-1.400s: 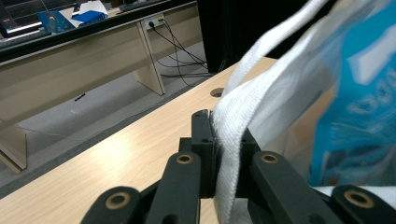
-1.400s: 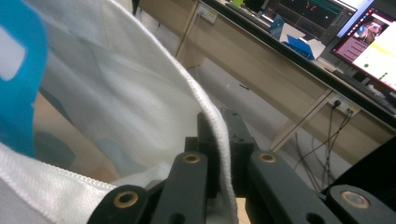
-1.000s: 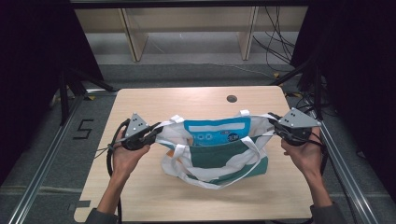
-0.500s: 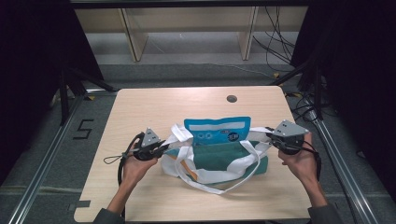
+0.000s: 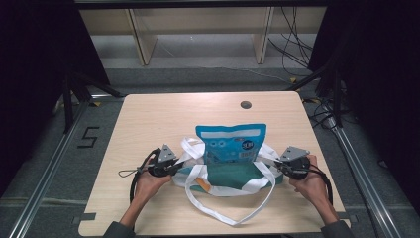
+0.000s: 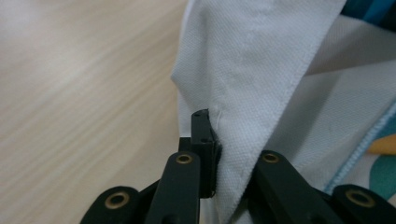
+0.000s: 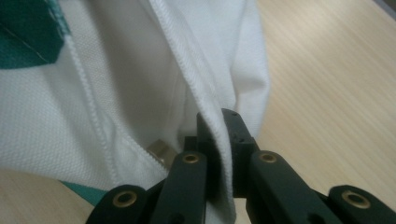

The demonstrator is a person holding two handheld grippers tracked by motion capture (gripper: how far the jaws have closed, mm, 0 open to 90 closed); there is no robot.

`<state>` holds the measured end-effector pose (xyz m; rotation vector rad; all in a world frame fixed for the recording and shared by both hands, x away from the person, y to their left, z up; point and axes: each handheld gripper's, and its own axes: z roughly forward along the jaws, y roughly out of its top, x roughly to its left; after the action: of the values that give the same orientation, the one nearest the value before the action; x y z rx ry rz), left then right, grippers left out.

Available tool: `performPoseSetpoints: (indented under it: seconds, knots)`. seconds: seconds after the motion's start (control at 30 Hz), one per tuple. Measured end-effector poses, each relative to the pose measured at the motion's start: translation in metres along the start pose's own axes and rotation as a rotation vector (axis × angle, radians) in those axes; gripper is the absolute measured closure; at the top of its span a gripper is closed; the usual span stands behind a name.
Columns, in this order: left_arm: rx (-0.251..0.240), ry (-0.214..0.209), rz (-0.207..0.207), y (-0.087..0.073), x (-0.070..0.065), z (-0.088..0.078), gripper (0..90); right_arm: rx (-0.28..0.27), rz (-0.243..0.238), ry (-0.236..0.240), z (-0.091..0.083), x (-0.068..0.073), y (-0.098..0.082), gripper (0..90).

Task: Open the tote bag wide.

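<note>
Tote bag (image 5: 233, 176) fabric is pinched at both ends. In the left gripper view the left gripper (image 6: 208, 140) has its jaws clamped together on a fold of the bag's white canvas edge, and in the right gripper view the right gripper (image 7: 219, 140) is clamped the same way on a stitched white hem. Gripping opposite rims like this seems meant to keep the mouth of the bag stretched wide and the bag under control from both sides.

Seen from above, the left gripper (image 5: 166, 166) and right gripper (image 5: 292, 166) sit low at the bag's two ends, each in a hand (image 5: 148, 183). Between them a blue snack pouch (image 5: 230, 144) stands upright out of the bag's opening. The teal-and-white bag rests on the tabletop (image 5: 163, 119) near its front edge, about midway between the side edges, with one white handle strap (image 5: 233, 210) looping loose toward that front edge.
</note>
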<state>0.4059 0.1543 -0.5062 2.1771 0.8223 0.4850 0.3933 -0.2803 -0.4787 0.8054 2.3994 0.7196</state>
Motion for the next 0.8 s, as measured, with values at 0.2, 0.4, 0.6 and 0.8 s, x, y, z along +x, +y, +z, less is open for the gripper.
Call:
performPoseSetpoints:
  seconds: [0.2, 0.4, 0.6, 0.8]
  knots:
    - [-0.002, -0.012, -0.011, -0.003, 0.001, 0.003, 84.2, 0.007, 0.015, 0.026, 0.010, 0.002, -0.005, 87.7]
    - [0.003, -0.017, -0.027, -0.002, 0.006, 0.003, 80.0, -0.006, 0.039, 0.035, 0.017, -0.004, -0.005, 87.5]
    - [-0.008, 0.018, -0.060, 0.002, 0.010, 0.011, 78.2, -0.014, 0.047, 0.007, 0.028, -0.013, 0.001, 86.8]
    - [-0.008, 0.042, -0.084, 0.007, 0.017, 0.003, 66.0, -0.034, 0.111, -0.013, 0.028, -0.022, 0.005, 74.2]
